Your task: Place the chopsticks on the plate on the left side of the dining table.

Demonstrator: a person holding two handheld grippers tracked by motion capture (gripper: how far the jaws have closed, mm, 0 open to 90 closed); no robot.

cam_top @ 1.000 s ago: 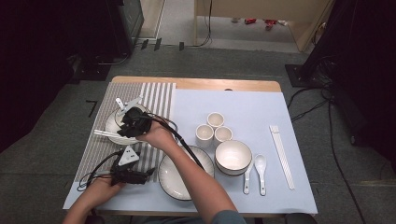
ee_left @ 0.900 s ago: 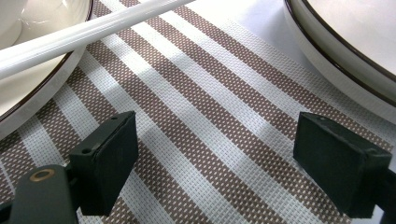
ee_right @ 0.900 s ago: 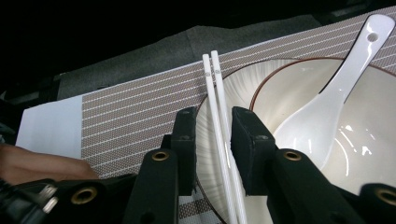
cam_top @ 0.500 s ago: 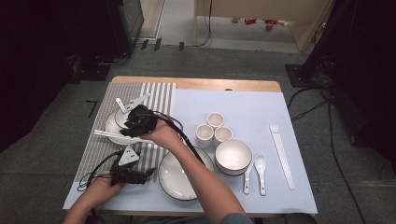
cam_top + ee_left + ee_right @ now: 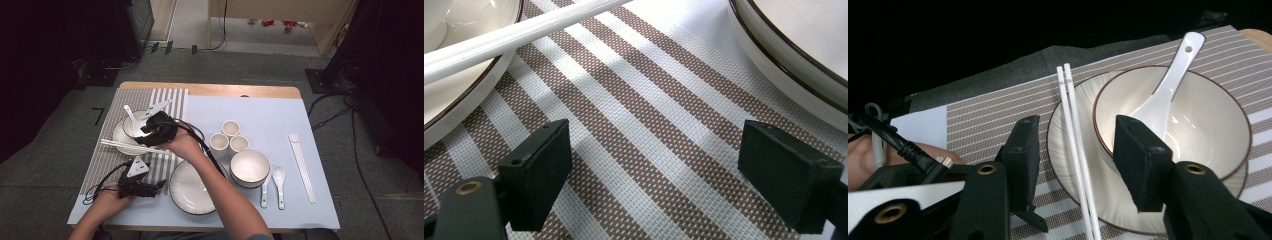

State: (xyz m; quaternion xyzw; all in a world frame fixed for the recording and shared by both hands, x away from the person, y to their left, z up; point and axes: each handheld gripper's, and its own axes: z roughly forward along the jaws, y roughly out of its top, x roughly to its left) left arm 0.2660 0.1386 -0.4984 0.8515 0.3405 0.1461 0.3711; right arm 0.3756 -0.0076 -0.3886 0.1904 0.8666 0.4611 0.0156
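Right gripper [image 5: 1075,150] above the chopsticks [image 5: 1075,145] lying across the plate [image 5: 1068,165] beside the bowl [image 5: 1198,125], fingers just opening, nothing pinched; best lift straight clear without nudging them.

Black grippers [image 5: 159,131] – brass screws, grey tri plates, black cables
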